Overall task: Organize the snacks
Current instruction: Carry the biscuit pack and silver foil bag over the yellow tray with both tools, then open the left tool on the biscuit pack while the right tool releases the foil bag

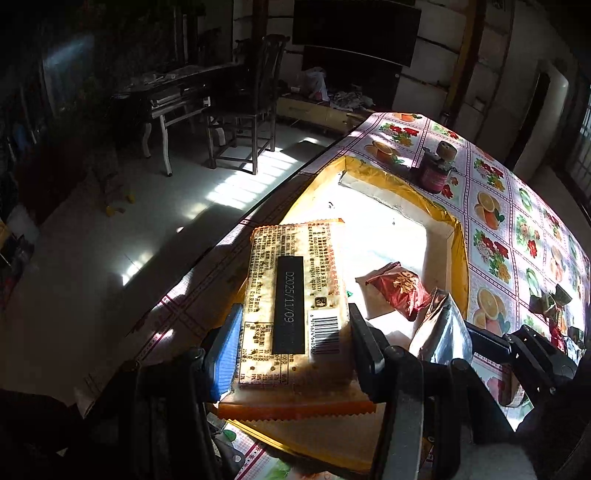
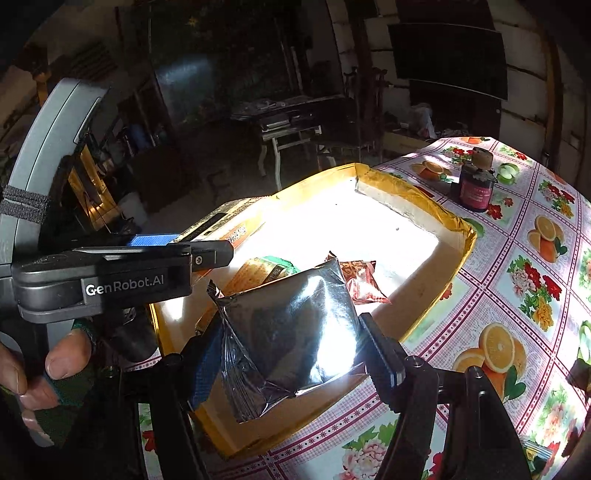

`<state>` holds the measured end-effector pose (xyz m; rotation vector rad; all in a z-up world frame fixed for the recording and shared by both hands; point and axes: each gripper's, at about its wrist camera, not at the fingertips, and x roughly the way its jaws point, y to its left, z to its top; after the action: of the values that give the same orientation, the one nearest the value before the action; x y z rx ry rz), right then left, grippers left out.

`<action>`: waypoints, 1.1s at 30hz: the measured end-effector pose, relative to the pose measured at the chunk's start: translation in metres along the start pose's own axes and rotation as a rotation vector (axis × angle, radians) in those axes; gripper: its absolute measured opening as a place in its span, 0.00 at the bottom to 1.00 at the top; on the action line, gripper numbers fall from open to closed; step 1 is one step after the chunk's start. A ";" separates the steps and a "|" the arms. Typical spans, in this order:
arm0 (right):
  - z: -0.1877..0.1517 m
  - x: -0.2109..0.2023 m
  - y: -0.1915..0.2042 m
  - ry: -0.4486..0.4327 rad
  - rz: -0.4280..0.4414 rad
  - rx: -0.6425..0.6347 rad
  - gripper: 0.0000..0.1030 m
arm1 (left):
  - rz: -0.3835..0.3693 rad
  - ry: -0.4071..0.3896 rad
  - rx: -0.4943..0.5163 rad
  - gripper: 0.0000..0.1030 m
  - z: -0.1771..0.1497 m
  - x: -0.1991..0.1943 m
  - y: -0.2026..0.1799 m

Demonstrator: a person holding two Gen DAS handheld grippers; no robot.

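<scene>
Dim room with pale tiled floor (image 1: 110, 236) crossed by barred sunlight. Dark wooden chair (image 1: 247, 107) and side desk (image 1: 173, 92) stand beyond the table (image 1: 517, 229), which wears a fruit-and-flower cloth; dark screen (image 1: 354, 29) on white wall.

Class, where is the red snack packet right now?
The red snack packet lies inside the yellow-edged tray, just beyond the silver packet in the right gripper.

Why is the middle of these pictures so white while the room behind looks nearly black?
Left wrist view: hard sunlight burns out the tray floor, yet the cracker packet stays readable; the room is underexposed. Right wrist view: the same glare hits the tray and flashes off the silver packet. The fisheye lens bends the table edges.
</scene>
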<state>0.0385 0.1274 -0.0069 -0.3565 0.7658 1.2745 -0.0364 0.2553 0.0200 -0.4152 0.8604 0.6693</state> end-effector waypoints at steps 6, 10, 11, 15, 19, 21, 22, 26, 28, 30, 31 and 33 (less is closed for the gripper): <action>0.001 0.014 0.016 0.019 -0.011 -0.111 0.72 | 0.017 0.010 0.009 0.51 0.002 0.009 -0.005; -0.001 0.023 0.013 0.042 -0.009 -0.102 0.72 | 0.018 0.021 0.006 0.51 0.002 0.015 -0.005; -0.002 0.025 0.011 0.047 -0.005 -0.096 0.72 | 0.021 0.024 0.008 0.51 0.002 0.016 -0.006; -0.004 0.031 0.006 0.065 -0.002 -0.082 0.72 | 0.024 0.032 0.010 0.51 0.002 0.020 -0.007; -0.006 0.037 0.000 0.091 0.002 -0.063 0.72 | 0.025 0.043 0.013 0.51 0.001 0.025 -0.007; -0.007 0.040 -0.001 0.105 0.001 -0.059 0.72 | 0.030 0.047 0.015 0.51 0.000 0.028 -0.008; -0.007 0.040 -0.001 0.105 -0.003 -0.066 0.72 | 0.033 0.048 0.017 0.51 0.000 0.028 -0.009; -0.007 0.041 -0.001 0.114 -0.014 -0.066 0.75 | 0.027 0.052 0.011 0.52 0.002 0.029 -0.010; -0.007 0.039 -0.002 0.104 -0.006 -0.061 0.76 | 0.024 0.048 0.007 0.53 0.002 0.027 -0.009; -0.006 0.033 -0.001 0.082 -0.001 -0.061 0.76 | 0.019 0.040 0.004 0.55 0.003 0.022 -0.009; -0.005 0.029 -0.001 0.071 0.002 -0.061 0.76 | 0.019 0.034 0.003 0.57 0.004 0.018 -0.008; -0.004 0.019 -0.002 0.046 -0.004 -0.057 0.76 | 0.016 0.012 -0.004 0.62 0.005 0.009 -0.008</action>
<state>0.0410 0.1385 -0.0233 -0.4339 0.7682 1.2896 -0.0241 0.2562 0.0161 -0.4166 0.8748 0.6837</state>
